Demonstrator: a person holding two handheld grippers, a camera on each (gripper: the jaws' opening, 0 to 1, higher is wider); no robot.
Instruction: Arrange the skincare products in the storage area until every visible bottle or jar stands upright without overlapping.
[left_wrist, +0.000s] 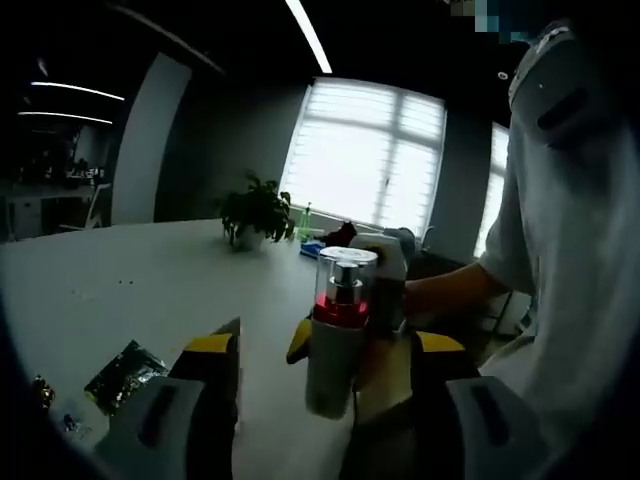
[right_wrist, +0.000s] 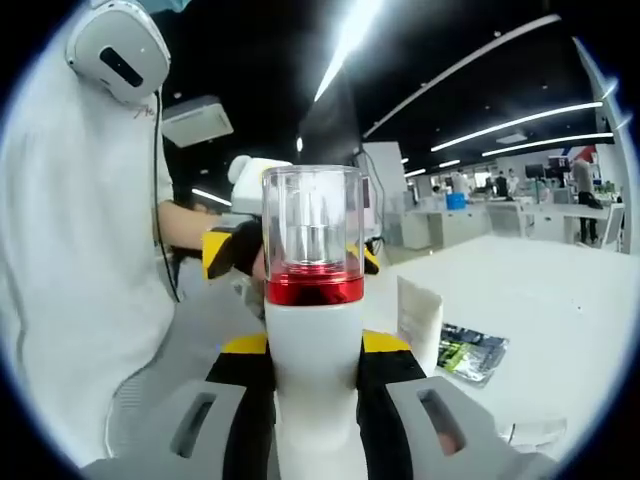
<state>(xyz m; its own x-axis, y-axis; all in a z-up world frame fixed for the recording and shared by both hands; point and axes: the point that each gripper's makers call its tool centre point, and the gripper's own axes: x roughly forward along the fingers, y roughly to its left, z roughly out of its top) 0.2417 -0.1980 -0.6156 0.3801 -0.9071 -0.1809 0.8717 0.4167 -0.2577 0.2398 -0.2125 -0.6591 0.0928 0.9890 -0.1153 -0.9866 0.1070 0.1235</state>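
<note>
A pump bottle (right_wrist: 313, 330) with a white body, a red band and a clear cap stands upright between my right gripper's (right_wrist: 315, 345) yellow-tipped jaws, which are shut on its body. In the left gripper view the same bottle (left_wrist: 338, 300) hangs above the table, gripped by the right gripper (left_wrist: 342, 352) coming in from the right. My left gripper (left_wrist: 325, 345) is open, its jaws wide on either side of the bottle without touching it. Behind the bottle's cap in the right gripper view, one of the left gripper's yellow fingertips (right_wrist: 222, 250) shows.
On the white table (left_wrist: 120, 280) stand a potted plant (left_wrist: 257, 215) at the far edge and a dark sachet (left_wrist: 125, 372) near my left jaw. A white carton (right_wrist: 420, 320) and a dark sachet (right_wrist: 470, 352) lie to the right. The person's white shirt (right_wrist: 80, 250) is close by.
</note>
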